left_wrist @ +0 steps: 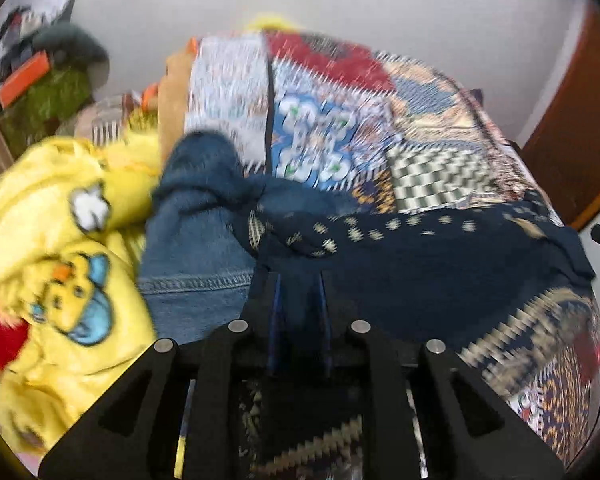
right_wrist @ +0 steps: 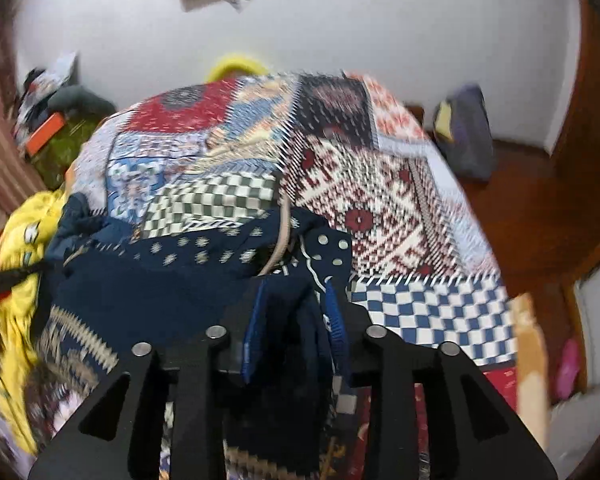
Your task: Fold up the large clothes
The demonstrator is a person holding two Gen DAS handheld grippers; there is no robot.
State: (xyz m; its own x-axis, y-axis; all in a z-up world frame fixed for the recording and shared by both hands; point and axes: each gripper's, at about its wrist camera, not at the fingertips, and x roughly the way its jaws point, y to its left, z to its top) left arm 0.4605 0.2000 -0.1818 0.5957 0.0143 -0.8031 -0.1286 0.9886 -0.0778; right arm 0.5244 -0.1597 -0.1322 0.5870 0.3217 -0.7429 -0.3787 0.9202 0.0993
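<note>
Both grippers, left (left_wrist: 298,312) and right (right_wrist: 296,320), were clamped on the navy patterned garment (left_wrist: 420,264), seemingly light, limp cloth best held by its near edge.

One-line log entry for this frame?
left tongs: shut on navy patterned garment | right tongs: shut on same | surface: patchwork bedspread | frames blurred

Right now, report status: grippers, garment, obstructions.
Left hand-held gripper and right hand-held gripper both shut on navy patterned garment. Garment bunched on patchwork bedspread. Denim piece and yellow garment crowd left.
</note>
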